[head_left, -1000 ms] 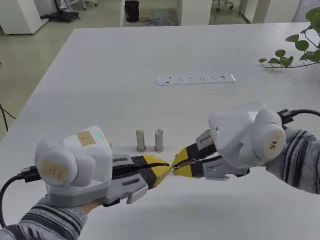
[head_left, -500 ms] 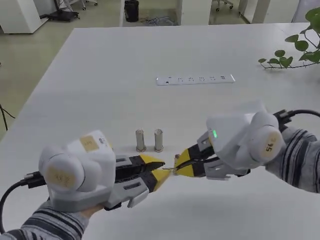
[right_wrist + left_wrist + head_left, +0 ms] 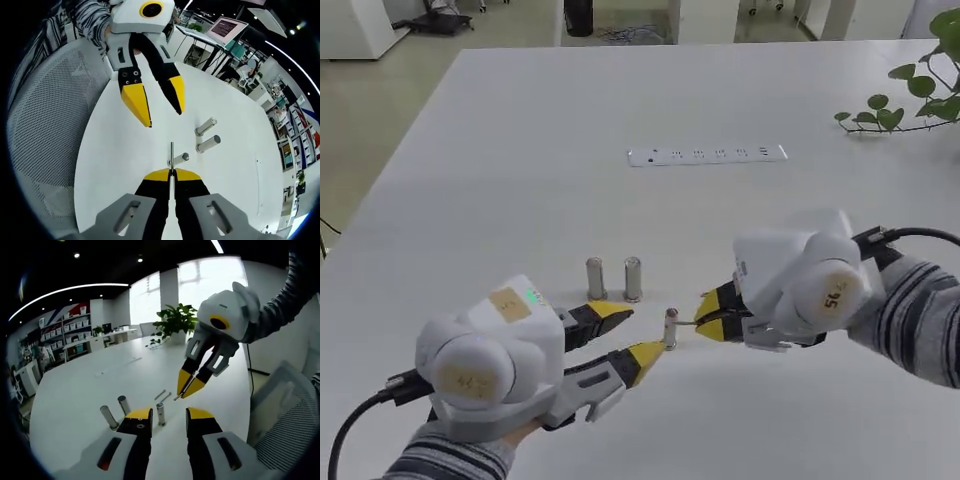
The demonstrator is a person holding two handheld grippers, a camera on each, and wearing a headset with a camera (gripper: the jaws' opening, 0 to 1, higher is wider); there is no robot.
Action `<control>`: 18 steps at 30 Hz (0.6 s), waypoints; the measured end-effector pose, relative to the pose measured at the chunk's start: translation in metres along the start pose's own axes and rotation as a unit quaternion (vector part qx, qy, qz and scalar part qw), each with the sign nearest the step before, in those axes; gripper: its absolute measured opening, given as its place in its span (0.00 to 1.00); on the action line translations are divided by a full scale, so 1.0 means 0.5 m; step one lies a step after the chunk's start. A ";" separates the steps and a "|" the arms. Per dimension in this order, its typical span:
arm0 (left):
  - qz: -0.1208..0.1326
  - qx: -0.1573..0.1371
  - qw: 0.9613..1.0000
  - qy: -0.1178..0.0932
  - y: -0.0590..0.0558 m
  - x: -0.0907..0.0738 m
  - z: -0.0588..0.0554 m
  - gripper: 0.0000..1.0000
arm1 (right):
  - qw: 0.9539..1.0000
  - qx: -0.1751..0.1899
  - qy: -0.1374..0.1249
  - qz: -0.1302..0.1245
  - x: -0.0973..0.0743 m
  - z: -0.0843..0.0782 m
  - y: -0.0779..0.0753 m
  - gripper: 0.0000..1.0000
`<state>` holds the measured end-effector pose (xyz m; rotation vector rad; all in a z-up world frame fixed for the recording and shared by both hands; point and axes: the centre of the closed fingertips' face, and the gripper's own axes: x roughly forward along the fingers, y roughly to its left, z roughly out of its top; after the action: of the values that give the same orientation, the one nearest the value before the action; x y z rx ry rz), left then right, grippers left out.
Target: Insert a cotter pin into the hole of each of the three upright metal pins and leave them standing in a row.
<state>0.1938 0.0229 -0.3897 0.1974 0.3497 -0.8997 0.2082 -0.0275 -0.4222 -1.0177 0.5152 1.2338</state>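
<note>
Two metal pins point(image 3: 595, 278) point(image 3: 633, 278) stand upright side by side on the white table point(image 3: 520, 180). A third metal pin point(image 3: 670, 327) stands alone in front of them to the right. My right gripper point(image 3: 704, 322) is shut on a thin cotter pin point(image 3: 687, 322) that reaches the top of the third pin; whether it passes through the hole I cannot tell. My left gripper point(image 3: 628, 333) is open, its yellow tips just left of that pin and apart from it. In the right gripper view the cotter pin point(image 3: 171, 152) crosses the third pin point(image 3: 180, 159), with the left gripper point(image 3: 152, 107) beyond.
A white power strip point(image 3: 705, 155) lies mid-table. A leafy plant point(image 3: 910, 90) trails in from the far right. In the left gripper view, loose cotter pins point(image 3: 162, 396) lie on the table behind the third pin point(image 3: 161, 413). An office chair point(image 3: 55, 125) sits beside the table.
My left gripper has opened, let go of the third pin and drawn back toward me. The pin now stands on the table. My right gripper still holds the cotter pin at it.
</note>
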 end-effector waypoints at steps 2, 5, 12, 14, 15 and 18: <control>0.006 -0.006 1.000 0.005 0.004 0.007 -0.006 0.24 | 1.000 0.010 0.005 -0.001 0.005 -0.012 -0.003 0.00; 0.017 -0.027 0.999 0.008 0.013 0.014 -0.011 0.24 | 1.000 0.019 0.020 -0.006 0.013 -0.032 -0.010 0.00; 0.035 -0.041 0.998 0.021 0.027 0.038 -0.032 0.23 | 0.999 0.039 0.033 -0.007 0.033 -0.060 -0.017 0.00; 0.041 -0.048 0.998 0.022 0.034 0.046 -0.040 0.23 | 0.998 0.041 0.037 -0.007 0.040 -0.067 -0.019 0.00; 0.043 -0.057 0.997 0.022 0.037 0.051 -0.045 0.24 | 0.998 0.043 0.038 -0.007 0.042 -0.069 -0.020 0.00; 0.046 -0.066 0.996 0.025 0.039 0.063 -0.051 0.23 | 0.998 0.048 0.039 -0.005 0.049 -0.073 -0.024 0.00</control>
<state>0.2219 0.0198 -0.4251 0.1134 0.4419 -0.7788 0.2339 -0.0456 -0.4555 -0.9875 0.6230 1.1525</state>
